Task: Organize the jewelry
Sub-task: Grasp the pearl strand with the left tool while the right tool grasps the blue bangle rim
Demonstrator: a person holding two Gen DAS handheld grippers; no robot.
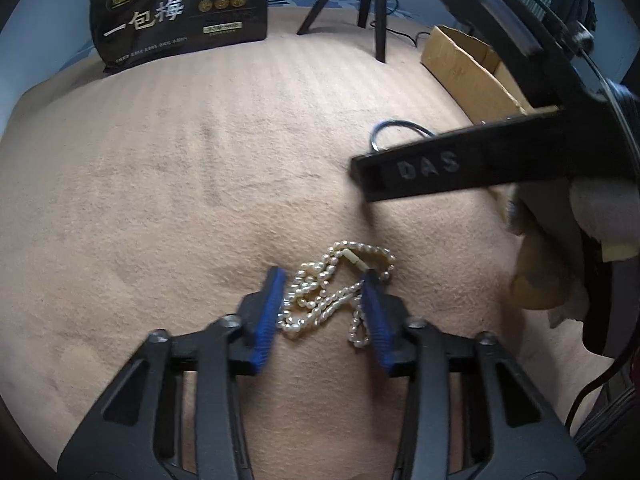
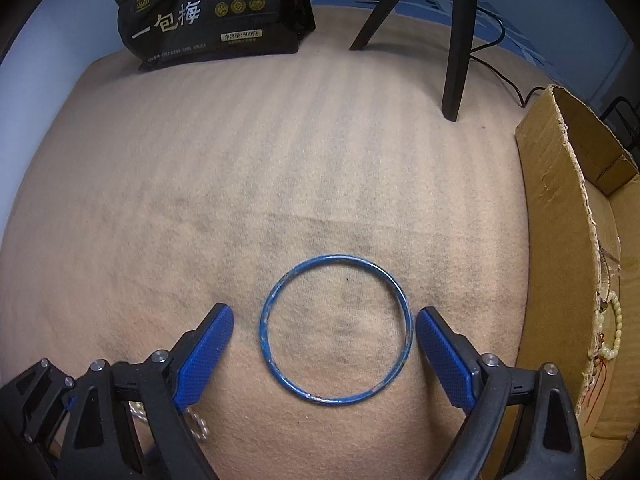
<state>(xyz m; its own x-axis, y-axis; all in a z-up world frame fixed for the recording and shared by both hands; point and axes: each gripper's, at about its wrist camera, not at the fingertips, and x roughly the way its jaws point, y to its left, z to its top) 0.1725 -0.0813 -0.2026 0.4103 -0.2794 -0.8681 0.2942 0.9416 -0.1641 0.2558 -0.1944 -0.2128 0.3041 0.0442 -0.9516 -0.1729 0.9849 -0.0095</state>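
Observation:
A heap of pearl necklace [image 1: 320, 300] lies on the beige blanket [image 1: 160, 200]. My left gripper [image 1: 324, 274] points down at it, and its blue pads [image 1: 264, 320] touch the pearls on both sides. A thin blue bangle [image 2: 340, 257] lies flat on the blanket. My right gripper [image 2: 325, 311] stands open around it, one pad on each side, the right pad almost at the rim. The left wrist view shows part of the bangle [image 1: 374, 136] behind the right gripper's black finger [image 1: 424, 172]. A few pearls [image 2: 198, 426] show at the lower left of the right wrist view.
An open cardboard box [image 2: 556, 216] stands at the right edge, with a pale bead bracelet [image 2: 614, 328] inside. At the back stand a black printed bag [image 2: 212, 12] and black tripod legs [image 2: 458, 40] with a cable. A person's hand [image 1: 600, 208] holds the right gripper.

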